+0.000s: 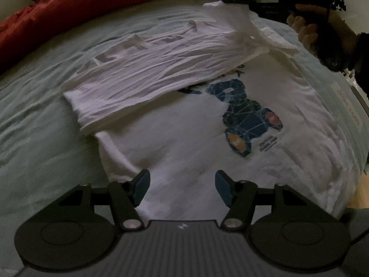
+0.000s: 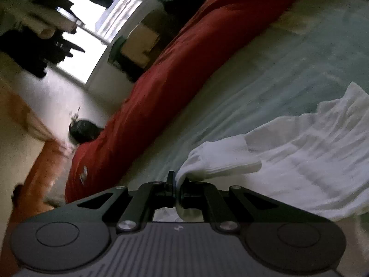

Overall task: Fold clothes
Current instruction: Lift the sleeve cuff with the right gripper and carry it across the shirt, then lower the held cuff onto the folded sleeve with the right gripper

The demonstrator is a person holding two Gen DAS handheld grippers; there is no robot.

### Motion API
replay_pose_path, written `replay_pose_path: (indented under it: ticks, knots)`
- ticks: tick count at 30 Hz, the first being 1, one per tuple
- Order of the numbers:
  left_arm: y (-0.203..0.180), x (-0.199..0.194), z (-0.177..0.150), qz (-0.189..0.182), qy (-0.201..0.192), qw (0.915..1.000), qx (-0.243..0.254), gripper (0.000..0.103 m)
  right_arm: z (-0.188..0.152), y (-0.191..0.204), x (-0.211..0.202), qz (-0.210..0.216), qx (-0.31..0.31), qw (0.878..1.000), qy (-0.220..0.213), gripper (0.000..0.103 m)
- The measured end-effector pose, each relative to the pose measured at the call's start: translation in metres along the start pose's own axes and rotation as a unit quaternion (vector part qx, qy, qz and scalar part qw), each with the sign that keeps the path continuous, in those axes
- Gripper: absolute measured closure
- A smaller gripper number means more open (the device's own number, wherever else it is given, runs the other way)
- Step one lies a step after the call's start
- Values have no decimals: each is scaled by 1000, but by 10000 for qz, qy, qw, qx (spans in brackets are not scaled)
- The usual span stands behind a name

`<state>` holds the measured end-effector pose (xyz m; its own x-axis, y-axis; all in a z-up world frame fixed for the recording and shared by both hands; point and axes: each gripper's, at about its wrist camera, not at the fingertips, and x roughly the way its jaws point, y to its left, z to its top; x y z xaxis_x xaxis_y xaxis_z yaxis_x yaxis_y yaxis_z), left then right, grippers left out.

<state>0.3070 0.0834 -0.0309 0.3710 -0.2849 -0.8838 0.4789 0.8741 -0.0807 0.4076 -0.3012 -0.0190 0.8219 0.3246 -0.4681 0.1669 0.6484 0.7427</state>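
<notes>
Fold in progress on a white T-shirt (image 1: 184, 143) spread print-up on a pale bed sheet (image 1: 34, 138), with a red blanket (image 1: 80, 7) bunched along the far edge. One side of the garment is shown already turned over the body, its inner face up, so that the blue bear print (image 1: 249, 117) is partly covered. The step in hand is judged to be the carrying of a sleeve across the shirt. The right gripper (image 2: 177, 184) is seen with its jaws clamped together on a pinch of white cloth, most likely the sleeve (image 2: 221, 157), though blur leaves this uncertain. The left gripper (image 1: 182, 188) is held above the near hem with its jaws apart and nothing between them. The next move calls for the sleeve to be laid flat and released. The whole layout of shirt and fold is given only by the left wrist view, where the person's right hand (image 1: 306, 30) appears dimly. The grip itself is shown only by the right wrist view, along with a bright window (image 2: 92, 39) and floor beyond the bed.
</notes>
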Motion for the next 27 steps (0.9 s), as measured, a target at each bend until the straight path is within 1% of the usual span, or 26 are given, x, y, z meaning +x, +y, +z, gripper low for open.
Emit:
replay_pose_path:
  ticks: [5,10,15,25,27]
  knots:
    - [11,-2,-6,12,42,10000,-29,40,-18,30,20,-52,-592,9979,265,100]
    - [18,-3,-10,-21,39,10000,-83,40,-37,55,35,-55,-1194,9913,546,100]
    - [24,-2,-14,-24,41,9999,-144,40,-54,77,47,-71,-1732,9818,777,100]
    - [29,-3,-22,-1,76,9997,-240,40,-82,94,59,-168,-2464,9622,1151,100]
    - [29,-2,-23,-10,88,9997,-248,40,-87,98,60,-204,-2642,9567,1203,100]
